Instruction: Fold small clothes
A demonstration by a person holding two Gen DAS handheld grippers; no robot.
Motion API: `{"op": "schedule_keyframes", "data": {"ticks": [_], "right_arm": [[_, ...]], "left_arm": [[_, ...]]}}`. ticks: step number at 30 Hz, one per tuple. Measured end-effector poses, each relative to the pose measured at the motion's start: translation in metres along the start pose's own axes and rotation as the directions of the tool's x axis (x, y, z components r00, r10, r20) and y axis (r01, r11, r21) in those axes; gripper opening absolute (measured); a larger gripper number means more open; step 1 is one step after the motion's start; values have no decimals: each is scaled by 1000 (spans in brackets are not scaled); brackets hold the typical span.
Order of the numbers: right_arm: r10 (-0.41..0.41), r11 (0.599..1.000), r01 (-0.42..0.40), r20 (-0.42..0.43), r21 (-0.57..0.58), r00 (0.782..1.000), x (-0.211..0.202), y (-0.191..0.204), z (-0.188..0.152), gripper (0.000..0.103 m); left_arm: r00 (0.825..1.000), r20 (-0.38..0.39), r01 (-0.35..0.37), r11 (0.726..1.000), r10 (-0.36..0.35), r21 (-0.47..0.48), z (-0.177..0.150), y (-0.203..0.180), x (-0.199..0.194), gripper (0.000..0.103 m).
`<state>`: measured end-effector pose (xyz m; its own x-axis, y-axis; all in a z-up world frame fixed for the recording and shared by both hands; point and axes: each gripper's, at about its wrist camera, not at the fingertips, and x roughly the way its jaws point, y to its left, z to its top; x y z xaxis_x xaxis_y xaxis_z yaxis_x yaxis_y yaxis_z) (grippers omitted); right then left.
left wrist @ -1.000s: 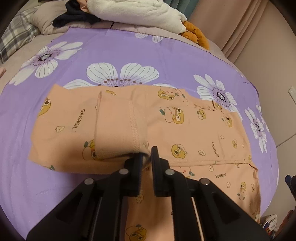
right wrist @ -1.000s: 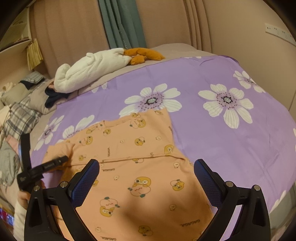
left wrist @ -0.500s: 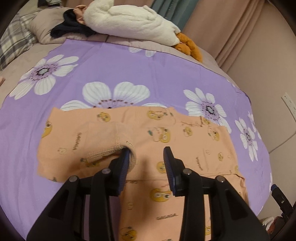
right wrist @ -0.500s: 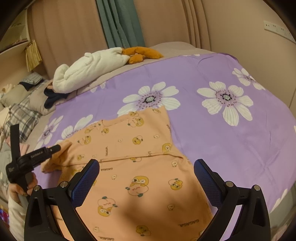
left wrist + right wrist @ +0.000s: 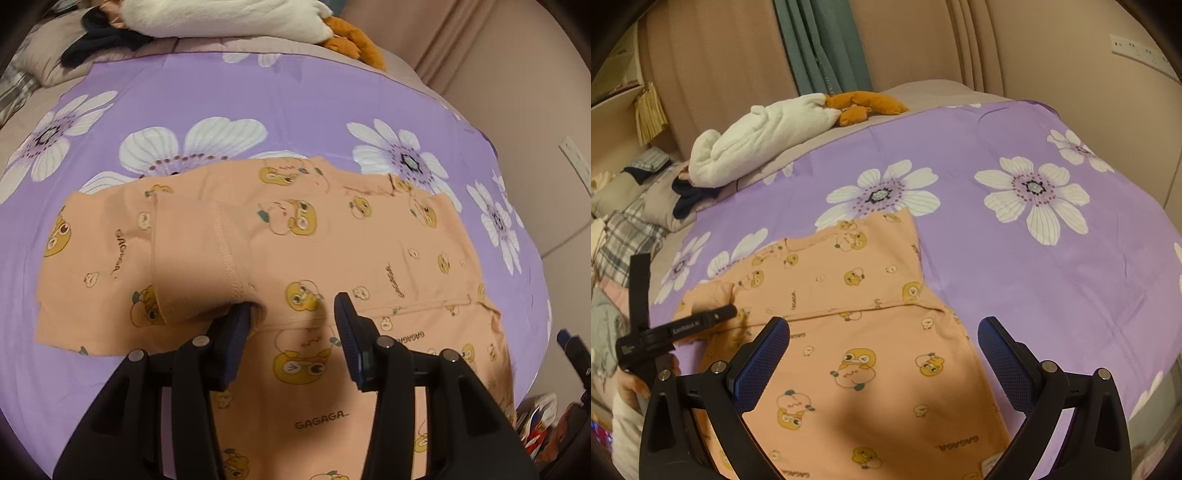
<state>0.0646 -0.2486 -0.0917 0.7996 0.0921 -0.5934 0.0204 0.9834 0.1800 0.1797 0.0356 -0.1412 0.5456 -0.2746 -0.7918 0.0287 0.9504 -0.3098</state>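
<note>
A small orange shirt [image 5: 332, 240] printed with yellow ducks lies flat on the purple flowered bedspread [image 5: 258, 88]. Its left sleeve [image 5: 195, 258] is folded over onto the body. My left gripper [image 5: 291, 314] is open, its left finger touching the sleeve's cuff end, nothing held. In the right wrist view the shirt [image 5: 857, 332] lies below my right gripper [image 5: 882, 350], which is wide open and empty above the shirt's lower part. The left gripper [image 5: 713, 317] shows there at the sleeve on the left.
A white plush toy with orange feet [image 5: 229, 18] and dark clothing [image 5: 99, 40] lie at the bed's far end. Plaid bedding [image 5: 624, 236] is at the left. A wall [image 5: 1071, 55] with a socket strip runs along the right side.
My left gripper was shut on the sleeve cuff, then opened and let it go on the shirt body. It has opened wider and moved closer. The right gripper has stayed open and nearly still.
</note>
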Motion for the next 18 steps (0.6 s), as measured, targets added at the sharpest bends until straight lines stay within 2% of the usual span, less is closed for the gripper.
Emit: {"op": "schedule_keyframes", "data": {"ticks": [2,5,8,12,15,18], "right_arm": [[-1,1000,1,-1,0,1000,0,-1,0,101],[-5,1000,5,1,-1,1000,0,-1,-1,101],[1,1000,-1,0,3,1000,2,-2,-1,101],[8,1000,-8,-5,-2,1000,3,-1,-2,101],[7,1000,-8,-5,-6,1000,4,0,-3,101],[9,1000,-9,-7,2,1000,4,0,-3,101]], "left_arm": [[1000,15,13,999,-13,-43,1,8,-7,60],[999,44,17,997,-13,-80,2,17,-21,64],[997,70,-15,996,21,-85,4,24,-30,68],[996,84,-13,990,25,-142,9,39,-32,67],[995,91,56,983,-40,-176,12,44,-26,65],[992,98,103,977,-86,-185,16,39,-21,50]]}}
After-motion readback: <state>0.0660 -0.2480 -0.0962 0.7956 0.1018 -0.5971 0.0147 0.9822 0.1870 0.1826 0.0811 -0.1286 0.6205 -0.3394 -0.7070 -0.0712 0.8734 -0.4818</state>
